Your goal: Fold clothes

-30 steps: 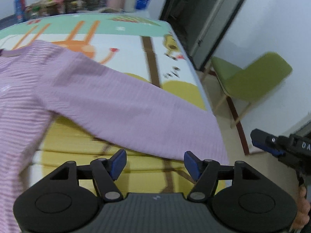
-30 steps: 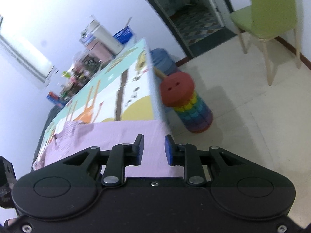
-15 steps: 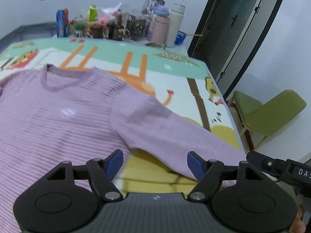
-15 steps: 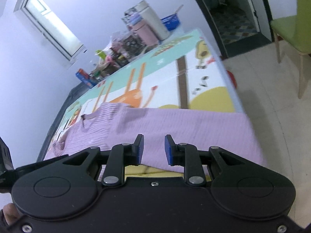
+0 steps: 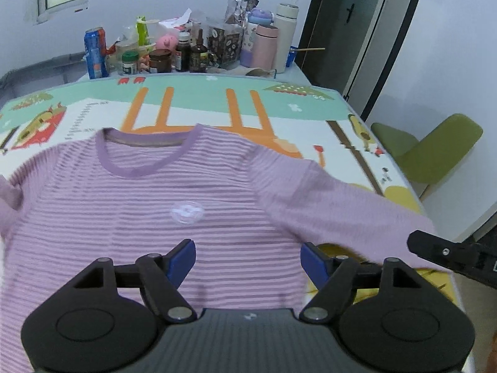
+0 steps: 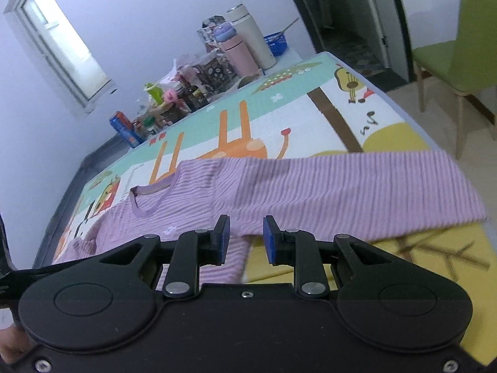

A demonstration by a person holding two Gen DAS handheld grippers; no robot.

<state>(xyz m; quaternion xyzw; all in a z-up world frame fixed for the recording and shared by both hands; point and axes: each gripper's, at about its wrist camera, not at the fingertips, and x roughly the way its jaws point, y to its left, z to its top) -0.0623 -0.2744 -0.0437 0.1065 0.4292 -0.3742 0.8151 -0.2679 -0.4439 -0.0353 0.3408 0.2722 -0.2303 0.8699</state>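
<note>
A lilac striped long-sleeved sweater (image 5: 155,205) lies flat, front up, on a cartoon play mat (image 5: 202,99), with its neckline (image 5: 139,168) toward the far side. One sleeve (image 6: 357,192) stretches out to the right, its cuff near the table's right edge. My left gripper (image 5: 248,259) hovers over the sweater's lower chest, open wide with nothing between its blue pads. My right gripper (image 6: 247,239) hangs above the spot where that sleeve meets the body. Its jaws stand a narrow gap apart and hold nothing.
Bottles, jars, a can and flasks (image 5: 192,52) crowd the table's far edge. A green chair (image 5: 435,155) stands on the floor to the right, beside a dark doorway (image 5: 341,31). The mat's yellow corner (image 6: 435,264) lies under the sleeve.
Both views have swung left, from the sleeve's end and the floor to the sweater's body and neckline. The left jaws have spread a little wider. The right jaws keep the same gap.
</note>
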